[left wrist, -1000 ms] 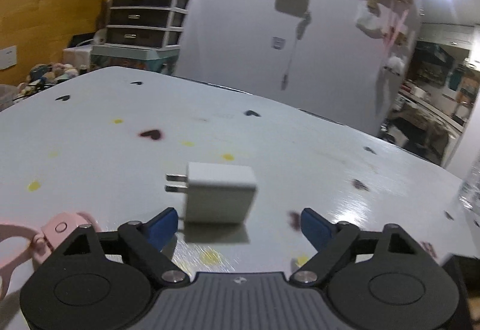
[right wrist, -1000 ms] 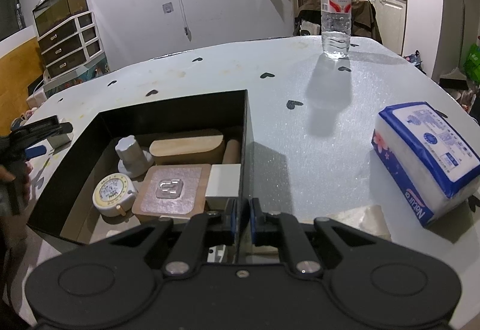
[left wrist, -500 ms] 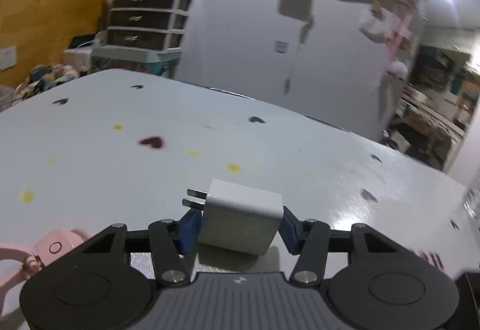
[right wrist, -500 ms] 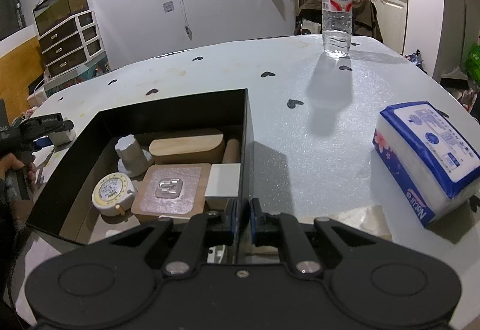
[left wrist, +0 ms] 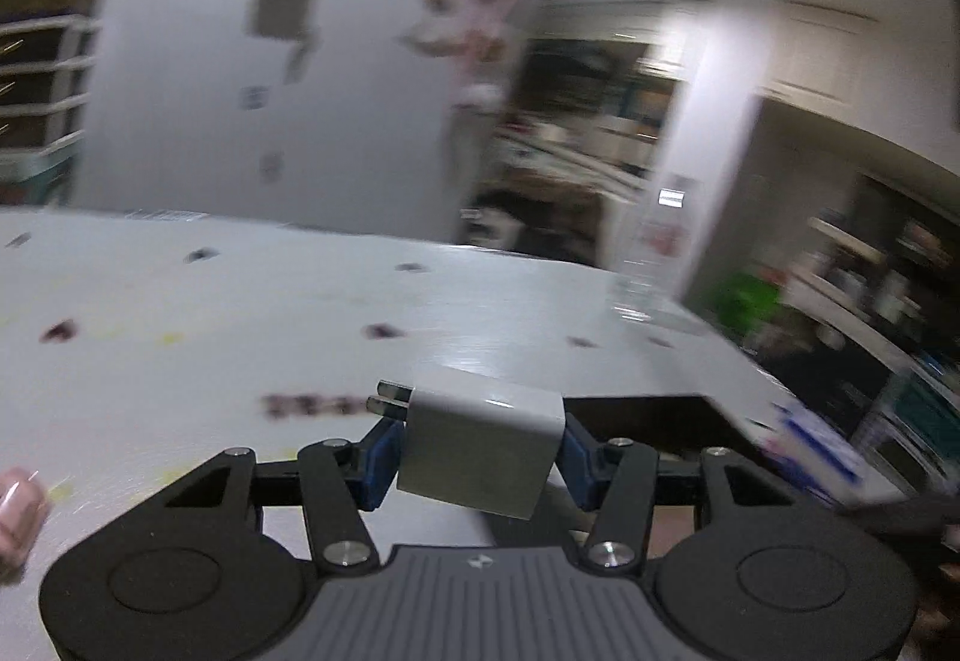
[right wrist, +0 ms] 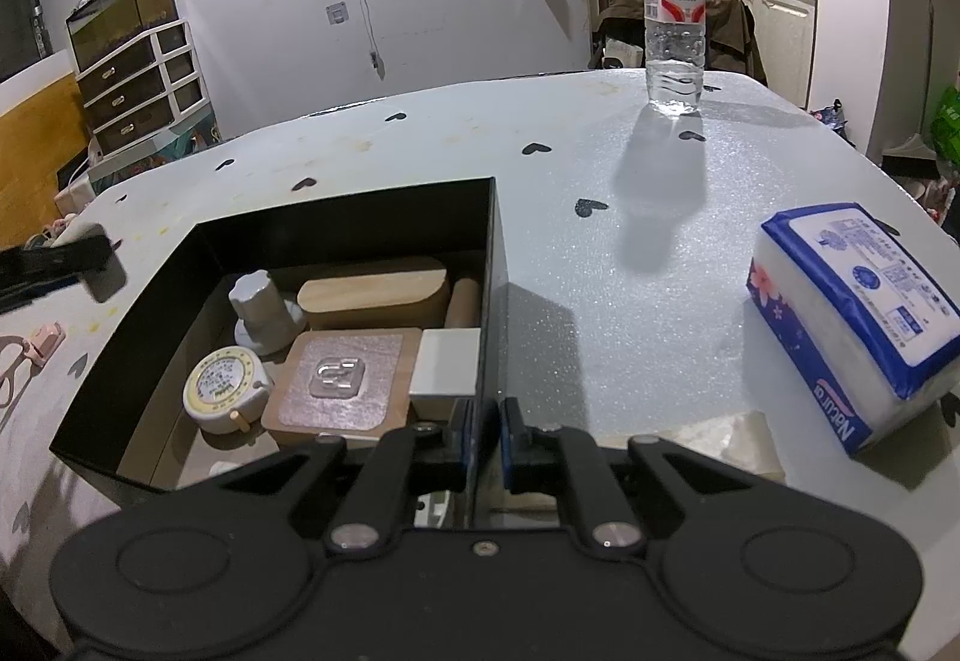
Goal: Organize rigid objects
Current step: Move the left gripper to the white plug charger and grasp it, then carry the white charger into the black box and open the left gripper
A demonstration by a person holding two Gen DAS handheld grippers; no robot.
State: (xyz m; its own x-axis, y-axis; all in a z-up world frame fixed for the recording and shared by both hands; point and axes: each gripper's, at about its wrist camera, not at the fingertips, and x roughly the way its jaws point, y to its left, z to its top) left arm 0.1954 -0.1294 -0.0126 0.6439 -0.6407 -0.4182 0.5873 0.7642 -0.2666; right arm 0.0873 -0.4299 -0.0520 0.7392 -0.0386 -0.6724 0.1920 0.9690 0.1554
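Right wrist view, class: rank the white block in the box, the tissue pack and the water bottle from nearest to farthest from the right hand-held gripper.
1. White block, in the black box, just ahead of the right hand-held gripper.
2. Tissue pack, off to the right on the table.
3. Water bottle, upright at the table's far edge.

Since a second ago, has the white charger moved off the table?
Yes. The white charger then lay flat on the table; now it is clamped in the left tongs, lifted clear and swung toward the black box.

Black tongs (left wrist: 477, 454), blue pads (left wrist: 378, 460)
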